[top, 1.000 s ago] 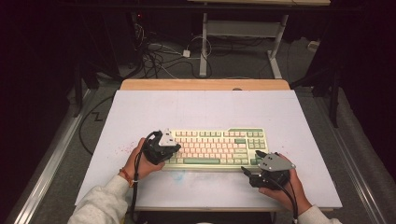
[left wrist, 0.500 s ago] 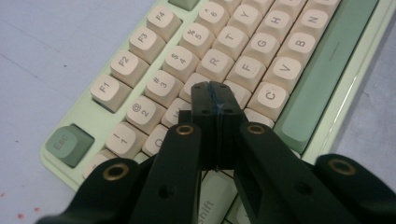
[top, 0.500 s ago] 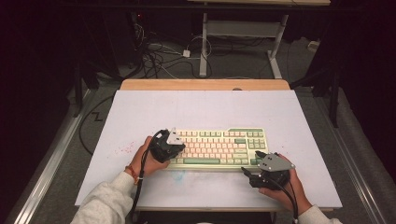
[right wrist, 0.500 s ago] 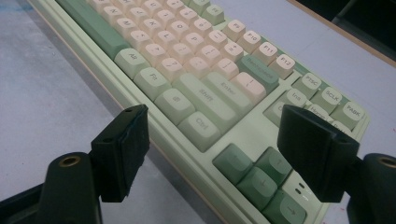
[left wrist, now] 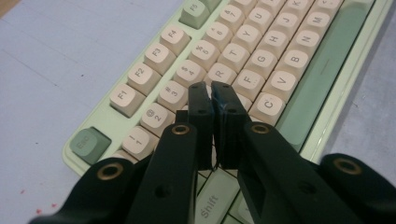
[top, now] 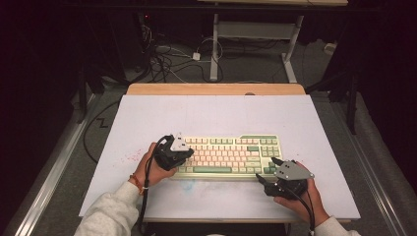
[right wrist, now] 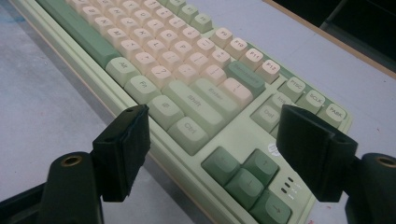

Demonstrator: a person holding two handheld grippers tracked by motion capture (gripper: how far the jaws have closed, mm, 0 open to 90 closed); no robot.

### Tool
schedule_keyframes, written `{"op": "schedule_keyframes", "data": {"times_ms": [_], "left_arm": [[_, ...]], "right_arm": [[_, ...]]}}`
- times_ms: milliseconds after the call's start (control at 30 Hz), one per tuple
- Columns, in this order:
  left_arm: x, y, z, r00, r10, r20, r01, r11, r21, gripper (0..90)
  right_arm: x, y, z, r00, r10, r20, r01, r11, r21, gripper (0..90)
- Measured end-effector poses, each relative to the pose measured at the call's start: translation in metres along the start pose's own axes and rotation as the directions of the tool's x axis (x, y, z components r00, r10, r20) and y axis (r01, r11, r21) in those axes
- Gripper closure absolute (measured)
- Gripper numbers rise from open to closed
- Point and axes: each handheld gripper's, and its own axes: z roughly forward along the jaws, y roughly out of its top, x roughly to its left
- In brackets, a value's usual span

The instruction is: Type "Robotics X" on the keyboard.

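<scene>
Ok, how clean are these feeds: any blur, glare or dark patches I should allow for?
High view: the table is evenly lit, the floor and room around it fall into darkness, no glare. Left gripper view: the keyboard legends are sharp mid-frame, while the nearest keys and the left tongs go soft up close. Right gripper view: near keys are readable, far rows blur; the right tongs look dark, with little detail.
</scene>
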Motion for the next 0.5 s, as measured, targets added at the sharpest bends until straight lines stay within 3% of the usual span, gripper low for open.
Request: {"op": "schedule_keyframes", "data": {"times_ms": [267, 500], "left_arm": [[0.000, -0.005, -0.011, 0.9999, -0.011, -0.010, 0.011, 0.9995, -0.029, 84.3], [-0.006, -0.007, -0.016, 0.9998, 0.019, 0.000, -0.019, 0.9995, -0.024, 87.6]], "right_arm": [[0.000, 0.000, 0.000, 1.0000, 0.005, 0.005, -0.005, 1.000, 0.000, 26.2], [-0.001, 0.000, 0.000, 0.9999, 0.011, 0.010, -0.011, 1.000, 0.002, 26.3]]}}
